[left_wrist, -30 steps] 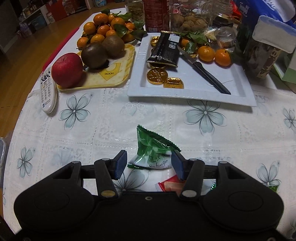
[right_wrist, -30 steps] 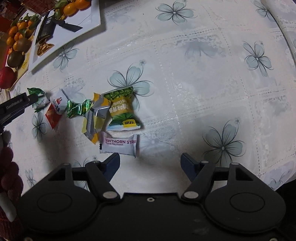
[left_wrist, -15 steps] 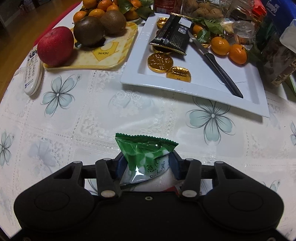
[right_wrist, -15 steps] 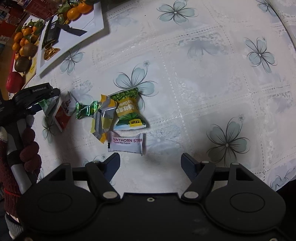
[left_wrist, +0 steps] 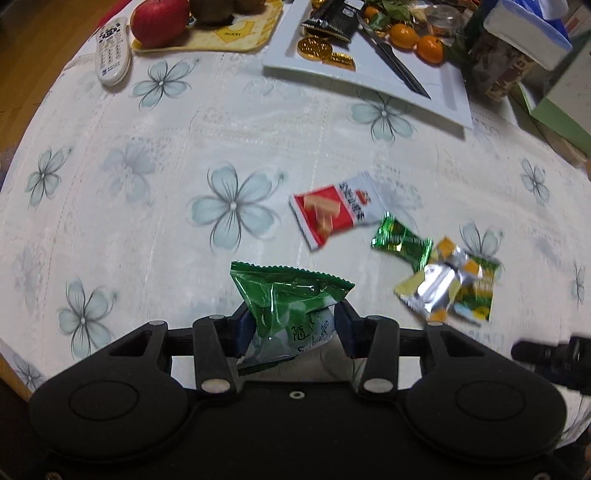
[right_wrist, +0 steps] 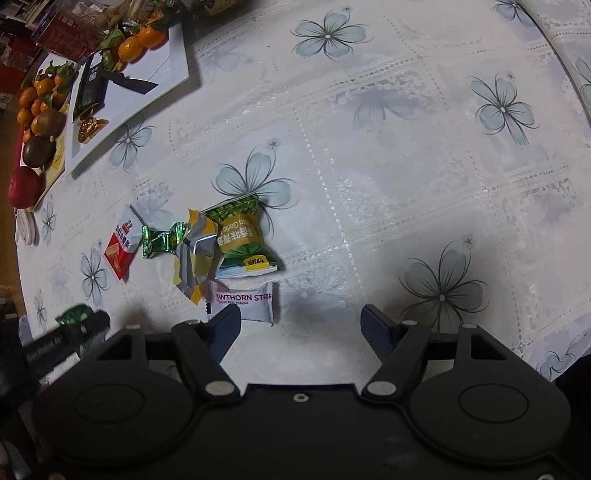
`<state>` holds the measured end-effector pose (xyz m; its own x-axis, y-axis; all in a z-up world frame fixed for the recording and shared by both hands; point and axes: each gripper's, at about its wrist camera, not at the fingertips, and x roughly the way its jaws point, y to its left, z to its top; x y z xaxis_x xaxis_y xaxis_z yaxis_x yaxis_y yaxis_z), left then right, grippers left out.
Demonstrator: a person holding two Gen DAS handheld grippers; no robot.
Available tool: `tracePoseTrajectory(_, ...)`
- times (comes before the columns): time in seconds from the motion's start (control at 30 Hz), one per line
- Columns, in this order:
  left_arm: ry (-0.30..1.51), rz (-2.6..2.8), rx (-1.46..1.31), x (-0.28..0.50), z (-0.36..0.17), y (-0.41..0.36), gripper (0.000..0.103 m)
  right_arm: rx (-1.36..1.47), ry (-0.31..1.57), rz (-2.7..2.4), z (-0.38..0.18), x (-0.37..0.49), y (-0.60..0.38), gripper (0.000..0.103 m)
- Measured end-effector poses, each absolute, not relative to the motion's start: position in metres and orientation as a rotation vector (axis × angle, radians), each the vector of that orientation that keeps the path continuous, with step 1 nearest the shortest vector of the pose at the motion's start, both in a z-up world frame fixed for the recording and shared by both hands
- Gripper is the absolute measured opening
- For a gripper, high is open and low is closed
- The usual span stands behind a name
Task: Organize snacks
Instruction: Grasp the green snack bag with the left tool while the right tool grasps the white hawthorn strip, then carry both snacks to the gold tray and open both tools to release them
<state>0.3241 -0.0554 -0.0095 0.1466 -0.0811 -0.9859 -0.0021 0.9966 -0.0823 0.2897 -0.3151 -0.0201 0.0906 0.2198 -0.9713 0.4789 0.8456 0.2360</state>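
A green snack packet point(left_wrist: 291, 306) sits between the pads of my left gripper point(left_wrist: 294, 326), whose jaws are still closing on it; it hangs clear of the flowered tablecloth. Below and to the right lie a red-and-white packet point(left_wrist: 336, 210), a green foil candy point(left_wrist: 400, 242) and a silver-and-yellow wrapper point(left_wrist: 439, 286). In the right wrist view my right gripper point(right_wrist: 301, 326) hovers open with nothing in it, its left finger just beside a white hawthorn strip packet point(right_wrist: 245, 301). A yellow-green packet point(right_wrist: 242, 236) lies just beyond. The left gripper with the green packet point(right_wrist: 72, 314) shows at the lower left.
At the far side stands a white plate point(left_wrist: 436, 92) with gold coins, a dark bar, a knife point(left_wrist: 395, 64) and mandarins. A yellow tray point(left_wrist: 236, 37) holds an apple point(left_wrist: 160, 20) and kiwis. A remote point(left_wrist: 112, 55) lies by the left edge. Boxes crowd the far right.
My left gripper closed on the green packet, lifted it off the table and carried it left, away from the other snacks. The right gripper stayed put and open.
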Motion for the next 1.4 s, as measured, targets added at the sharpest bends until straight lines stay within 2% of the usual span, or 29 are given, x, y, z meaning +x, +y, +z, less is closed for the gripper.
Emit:
tracePoseTrajectory(0.1, 1.434, -0.086, -0.081, 0.302, -0.012, -0.053, 0.053, 0.590, 1.453, -0.203, -0.016, 0.292, -0.314, 0.075)
tracePoseTrajectory(0.43, 1.478, -0.128, -0.028, 0.285, -0.034, -0.052, 0.053, 0.566, 1.404, -0.245, -0.032, 0.311, -0.298, 0.048)
tracePoseTrajectory(0.63, 1.487, -0.156, -0.038, 0.282, -0.032, -0.052, 0.053, 0.503, 1.417, -0.240, -0.045, 0.327, -0.273, 0.047)
tracePoseTrajectory(0.87, 1.506, -0.158, -0.060, 0.283, -0.033, -0.047, 0.053, 0.437, 1.521, -0.187, -0.063, 0.328, -0.247, 0.049)
tracePoseTrajectory(1.13, 1.493, -0.162, -0.076, 0.283, -0.028, -0.047, 0.053, 0.385, 1.449, -0.238, -0.055, 0.323, -0.244, 0.046)
tracePoseTrajectory(1.33, 1.510, -0.154, -0.080, 0.284, -0.034, -0.045, 0.053, 0.509, 1.523, -0.203, -0.066, 0.324, -0.262, 0.046)
tracePoseTrajectory(1.4, 1.510, -0.147, -0.086, 0.285, -0.034, -0.045, 0.053, 0.535, 1.595, -0.105, -0.072, 0.322, -0.262, 0.042)
